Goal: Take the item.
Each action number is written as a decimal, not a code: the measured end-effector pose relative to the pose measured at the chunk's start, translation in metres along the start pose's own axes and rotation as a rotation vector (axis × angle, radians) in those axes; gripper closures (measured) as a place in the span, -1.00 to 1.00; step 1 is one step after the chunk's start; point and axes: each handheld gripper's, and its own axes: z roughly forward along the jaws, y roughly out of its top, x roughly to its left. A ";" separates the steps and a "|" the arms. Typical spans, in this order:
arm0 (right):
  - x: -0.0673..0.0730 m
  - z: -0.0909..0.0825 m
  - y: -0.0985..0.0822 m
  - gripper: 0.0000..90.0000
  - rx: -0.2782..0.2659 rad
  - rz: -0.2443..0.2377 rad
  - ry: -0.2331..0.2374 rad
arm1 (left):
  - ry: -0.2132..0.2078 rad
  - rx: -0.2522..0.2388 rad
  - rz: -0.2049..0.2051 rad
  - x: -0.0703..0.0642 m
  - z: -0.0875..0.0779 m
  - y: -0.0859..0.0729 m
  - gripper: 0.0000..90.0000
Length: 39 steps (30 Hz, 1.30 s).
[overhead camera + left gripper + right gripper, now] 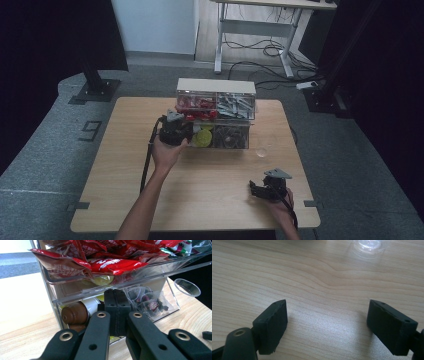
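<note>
A clear acrylic drawer organizer [216, 86] stands at the table's far middle. Its upper left drawer [75, 293] sticks out and is full of red packets [112, 263]. My left gripper [117, 293] is shut, its tips right under that drawer's front and against the lower compartment with brown and yellow capsules [74, 313]. I see nothing between its pads. In the high view the left gripper [186, 132] sits at the organizer's lower left front. My right gripper [253, 189] hovers low over bare wood near the front right, open and holding nothing [327, 315].
A small clear cup [261, 151] stands on the table in front of the organizer's right end, also in the left gripper view [187, 287] and ahead of the right jaws [369, 245]. Tea bags [150, 303] fill the lower right compartment. Grey packets [235, 105] fill the upper right.
</note>
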 end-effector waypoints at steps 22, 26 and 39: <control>0.002 -0.009 0.005 -0.23 -0.073 -0.005 0.000 | -0.015 -0.004 0.011 -0.001 0.002 -0.001 1.00; 0.007 -0.022 0.019 -0.17 -0.157 -0.016 0.021 | -0.026 -0.010 0.012 -0.003 0.003 -0.002 1.00; 0.018 -0.032 0.057 -0.12 -0.252 -0.004 0.098 | -0.035 -0.003 0.022 -0.004 0.005 0.000 1.00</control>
